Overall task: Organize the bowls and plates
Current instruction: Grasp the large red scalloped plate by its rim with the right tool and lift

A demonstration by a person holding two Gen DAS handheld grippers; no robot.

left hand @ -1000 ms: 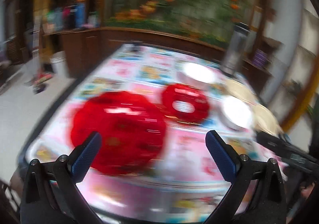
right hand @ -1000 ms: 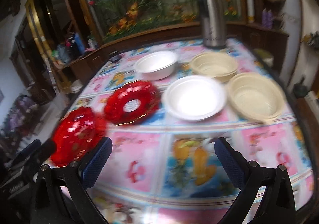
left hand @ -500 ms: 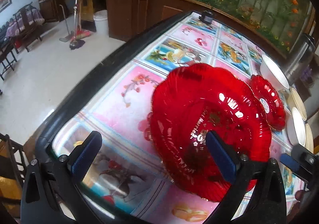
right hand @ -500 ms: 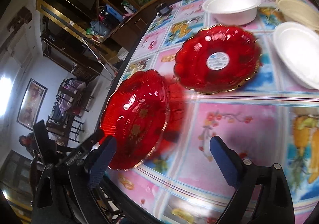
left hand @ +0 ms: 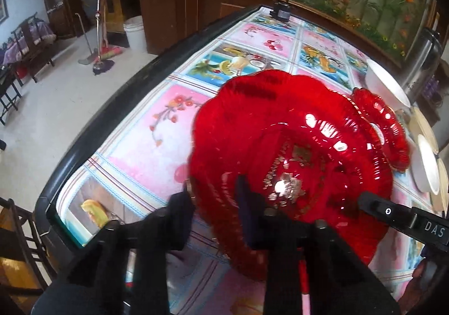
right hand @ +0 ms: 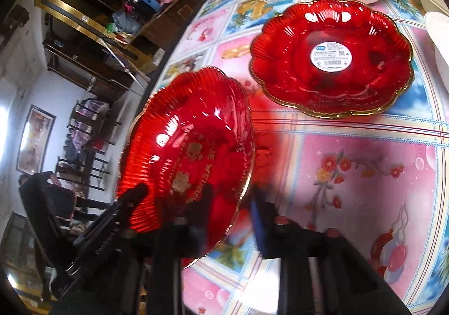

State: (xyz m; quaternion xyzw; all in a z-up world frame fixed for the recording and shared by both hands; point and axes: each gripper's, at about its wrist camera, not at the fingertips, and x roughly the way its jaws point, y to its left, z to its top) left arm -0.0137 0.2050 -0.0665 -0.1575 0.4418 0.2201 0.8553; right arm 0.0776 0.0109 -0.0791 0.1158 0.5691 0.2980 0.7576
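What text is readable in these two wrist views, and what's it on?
"DAS": white letters on the right gripper, cut off at the frame edge.
Round white sticker on the far red plate: print too small to read.
Gold lettering in the near red plate: blurred, not readable.
Embossed text on the left gripper body: illegible.
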